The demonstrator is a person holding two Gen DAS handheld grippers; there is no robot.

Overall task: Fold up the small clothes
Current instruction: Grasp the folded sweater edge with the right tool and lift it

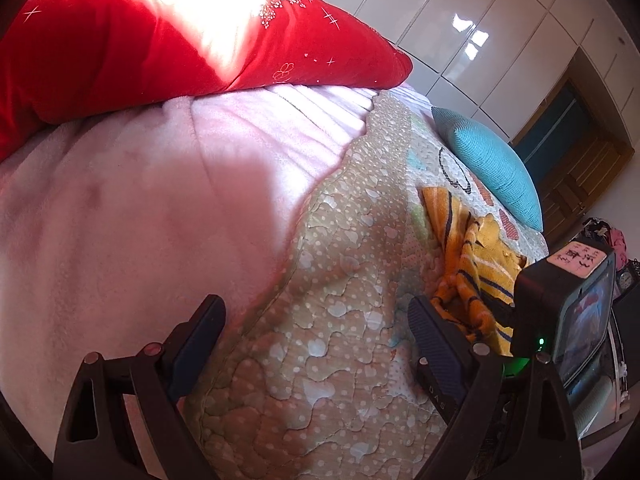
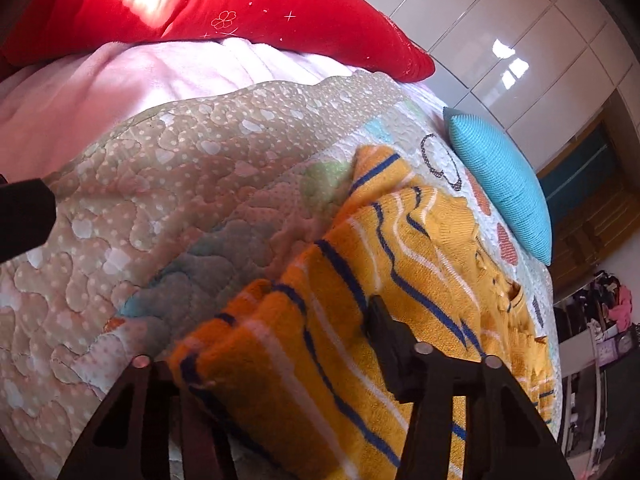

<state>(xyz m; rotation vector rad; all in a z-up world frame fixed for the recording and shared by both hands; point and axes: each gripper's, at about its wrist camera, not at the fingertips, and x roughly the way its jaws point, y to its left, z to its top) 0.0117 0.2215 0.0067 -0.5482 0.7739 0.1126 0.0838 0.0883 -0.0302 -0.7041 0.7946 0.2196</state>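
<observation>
The sweater (image 2: 404,264), yellow with blue and white stripes, lies rumpled on the quilt (image 2: 168,184) near the bed's right side, just short of the blue cushion (image 2: 500,188). One bunched end of it sits between the fingers of the right gripper (image 2: 276,320), which are closed on that thick roll of knit. The left gripper (image 1: 316,320) hangs over bare quilt beside the sweater, fingers spread wide and holding nothing. A pink blanket (image 1: 120,200) and a red pillow (image 1: 120,40) lie farther up the bed. The fold looks barely begun: the garment is not yet flat, no neat crease shows, and spreading, folding and squaring all seem left to do.
</observation>
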